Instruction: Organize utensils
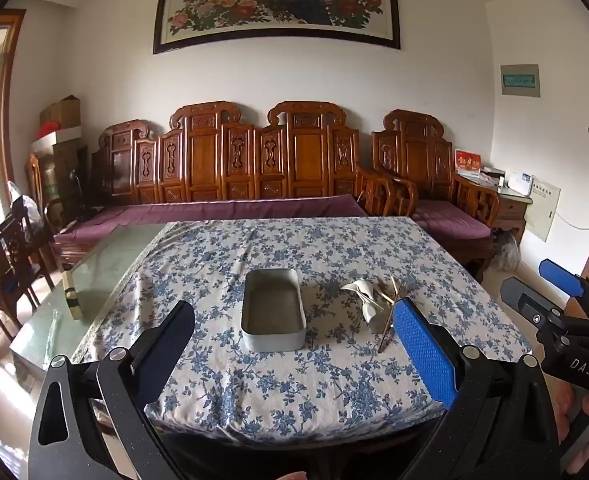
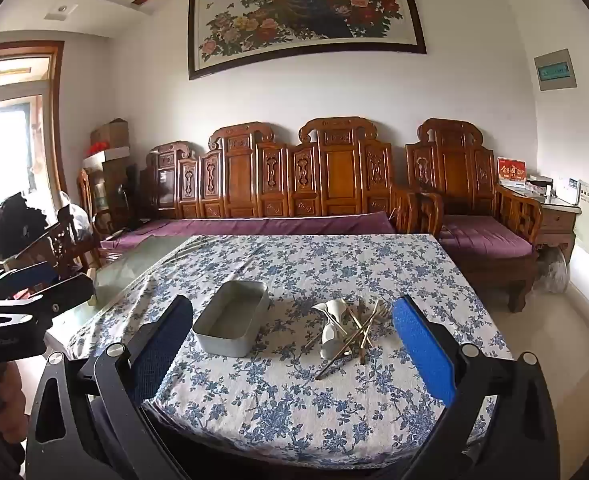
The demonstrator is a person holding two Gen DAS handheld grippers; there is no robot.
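The task looks not yet started: the metal tin is empty, and the pile of utensils, white spoons, chopsticks and a fork, lies just beside it on the flowered tablecloth. The left gripper and the right gripper both hover with jaws spread wide, holding nothing. Around the 2 things the cloth is bare, and the near table edge is well apart from them.

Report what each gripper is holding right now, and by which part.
Nothing is held. The left gripper and the right gripper both stand open and empty above the near table edge. The utensils lie untouched on the tablecloth beside the empty tin.
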